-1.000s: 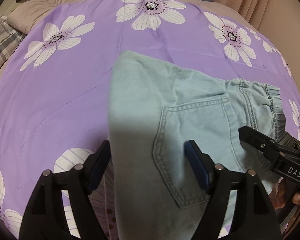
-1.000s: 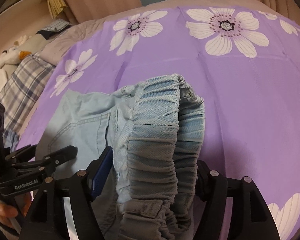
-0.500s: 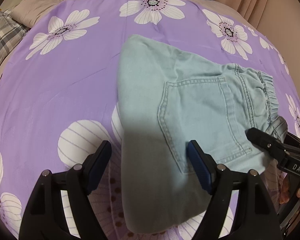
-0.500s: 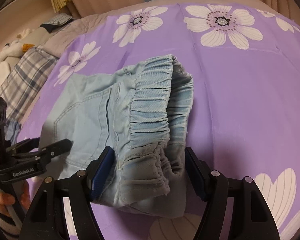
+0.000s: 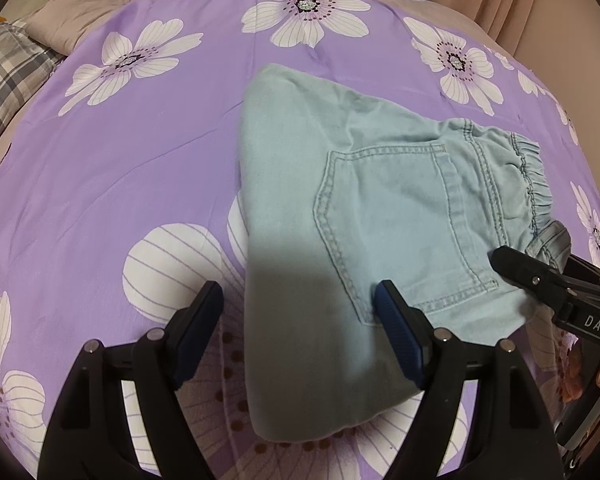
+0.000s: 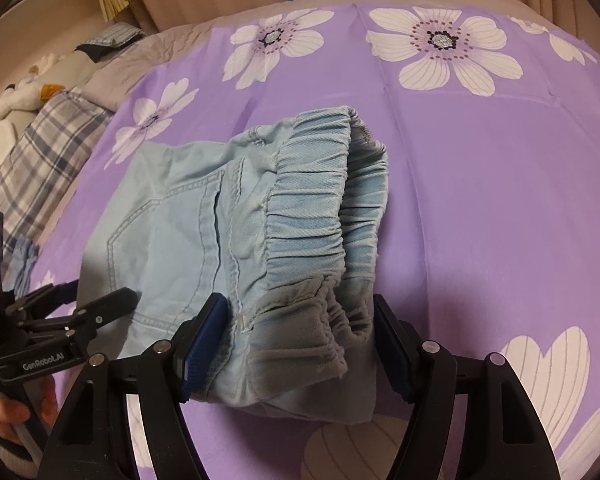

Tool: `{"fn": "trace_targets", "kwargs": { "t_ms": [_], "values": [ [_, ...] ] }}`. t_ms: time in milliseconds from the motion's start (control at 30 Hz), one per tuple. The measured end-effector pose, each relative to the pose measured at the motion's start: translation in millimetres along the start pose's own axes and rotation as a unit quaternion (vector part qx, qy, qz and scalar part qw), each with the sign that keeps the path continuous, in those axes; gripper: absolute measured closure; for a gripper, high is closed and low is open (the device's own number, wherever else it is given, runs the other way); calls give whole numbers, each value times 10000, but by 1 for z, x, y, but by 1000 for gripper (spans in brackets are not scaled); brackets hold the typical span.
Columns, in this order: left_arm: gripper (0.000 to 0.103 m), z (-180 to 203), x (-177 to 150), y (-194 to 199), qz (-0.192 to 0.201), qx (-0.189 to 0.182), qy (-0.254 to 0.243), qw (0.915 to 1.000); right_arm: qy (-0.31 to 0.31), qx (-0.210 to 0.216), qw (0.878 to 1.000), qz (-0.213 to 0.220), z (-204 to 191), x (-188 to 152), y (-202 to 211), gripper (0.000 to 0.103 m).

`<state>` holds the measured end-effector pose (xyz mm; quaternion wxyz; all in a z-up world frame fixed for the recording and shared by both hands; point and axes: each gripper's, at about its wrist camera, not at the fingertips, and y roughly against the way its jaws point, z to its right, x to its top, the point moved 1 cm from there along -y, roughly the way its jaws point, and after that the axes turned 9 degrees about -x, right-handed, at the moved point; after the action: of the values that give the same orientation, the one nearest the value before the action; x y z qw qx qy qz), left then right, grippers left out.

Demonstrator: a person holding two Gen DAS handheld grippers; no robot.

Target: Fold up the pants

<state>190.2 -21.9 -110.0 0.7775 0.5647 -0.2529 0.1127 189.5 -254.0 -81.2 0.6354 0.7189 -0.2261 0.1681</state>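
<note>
Left wrist view: left gripper (image 5: 300,334) jaws stood wide, folded pants (image 5: 380,220) lying between them; right gripper (image 6: 297,342) jaws wide around the waistband (image 6: 320,216).

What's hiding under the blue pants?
The folded pants lie on a purple flowered sheet. A white flower's petals stick out from beneath their edge; the rest of that flower is covered. Anything between the folded layers can't be seen.
</note>
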Motion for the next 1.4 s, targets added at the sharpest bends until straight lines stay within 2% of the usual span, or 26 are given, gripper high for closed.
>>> {"fn": "trace_targets", "kwargs": {
  "t_ms": [1400],
  "values": [
    [24, 4, -10, 3, -86, -5, 0, 10000, -52, -38, 10000, -51, -2, -5, 4, 32]
  ]
}}
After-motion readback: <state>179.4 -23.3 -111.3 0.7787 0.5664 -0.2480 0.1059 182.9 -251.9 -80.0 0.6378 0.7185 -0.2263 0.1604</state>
